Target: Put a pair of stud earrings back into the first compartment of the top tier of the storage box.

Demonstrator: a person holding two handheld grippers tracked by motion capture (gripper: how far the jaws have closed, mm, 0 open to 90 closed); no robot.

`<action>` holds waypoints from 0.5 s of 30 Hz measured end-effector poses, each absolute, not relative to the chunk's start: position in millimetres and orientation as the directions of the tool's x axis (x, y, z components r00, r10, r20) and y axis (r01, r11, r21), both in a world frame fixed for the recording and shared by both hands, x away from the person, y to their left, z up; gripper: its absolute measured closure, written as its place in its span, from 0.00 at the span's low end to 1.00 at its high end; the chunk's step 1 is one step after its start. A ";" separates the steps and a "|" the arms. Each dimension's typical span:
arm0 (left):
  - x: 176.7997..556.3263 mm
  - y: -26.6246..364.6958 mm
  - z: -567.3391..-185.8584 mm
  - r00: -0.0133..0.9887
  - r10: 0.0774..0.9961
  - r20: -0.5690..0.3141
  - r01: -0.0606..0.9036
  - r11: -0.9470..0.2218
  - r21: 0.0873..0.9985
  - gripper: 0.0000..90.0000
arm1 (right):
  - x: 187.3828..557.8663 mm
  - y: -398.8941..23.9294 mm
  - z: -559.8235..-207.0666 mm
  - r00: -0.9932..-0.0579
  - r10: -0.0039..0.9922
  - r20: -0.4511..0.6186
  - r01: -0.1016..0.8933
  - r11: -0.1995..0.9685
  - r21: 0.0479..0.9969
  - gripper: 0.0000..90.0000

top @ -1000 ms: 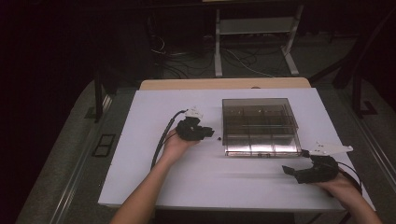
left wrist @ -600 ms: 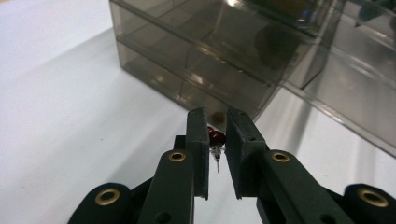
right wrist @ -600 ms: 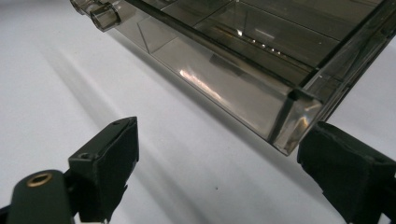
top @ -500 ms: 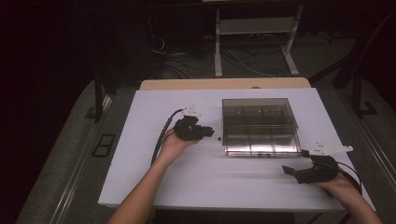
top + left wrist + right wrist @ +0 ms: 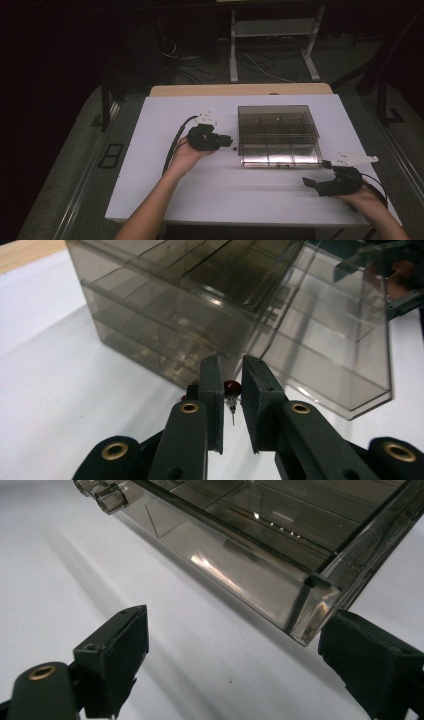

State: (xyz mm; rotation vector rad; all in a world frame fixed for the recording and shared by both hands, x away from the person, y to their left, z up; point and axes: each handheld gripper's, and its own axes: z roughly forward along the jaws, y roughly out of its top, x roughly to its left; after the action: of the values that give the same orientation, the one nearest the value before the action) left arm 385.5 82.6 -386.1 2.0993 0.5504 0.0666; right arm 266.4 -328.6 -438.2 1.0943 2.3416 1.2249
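A smoky clear plastic drawer box [image 5: 277,135] stands on the white table [image 5: 200,195]. My left gripper [image 5: 227,141] hovers just left of the box, jaws pointing toward it. In the left gripper view the left gripper [image 5: 232,365] is shut on a red-headed push pin [image 5: 232,387], its needle pointing down between the pads, with the box [image 5: 210,300] close behind. My right gripper [image 5: 312,182] rests low near the box's front right corner. In the right gripper view the right gripper [image 5: 235,625] stands open, and a corner of the box [image 5: 310,605] lies just ahead of its right jaw, not touching.
Two small round drawer knobs [image 5: 107,497] stick out from the box front. A wooden board [image 5: 240,90] borders the table's far edge. Beyond it are a metal stand [image 5: 270,45] and cables on the floor. A black cable [image 5: 172,147] trails from my left gripper.
My left gripper has risen slightly with the pin still between its jaws. The right gripper and the box have stayed where they were.
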 end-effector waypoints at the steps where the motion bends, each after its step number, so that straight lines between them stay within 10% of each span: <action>1: 384.5 81.9 -384.7 0.899 0.408 -0.159 0.354 -0.463 0.813 0.88 | 266.4 -328.6 -438.2 -0.674 0.733 0.094 0.495 0.353 0.794 0.14; 15: 372.0 71.9 -369.1 0.924 0.356 -0.141 0.302 -0.452 0.839 0.88 | 266.2 -328.4 -438.0 -0.673 0.733 0.096 0.497 0.353 0.793 0.14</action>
State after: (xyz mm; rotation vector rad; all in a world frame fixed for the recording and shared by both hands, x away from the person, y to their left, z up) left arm 372.0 71.9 -369.1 2.0716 0.4701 0.0678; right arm 266.2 -328.4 -438.0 1.0965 2.3427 1.2248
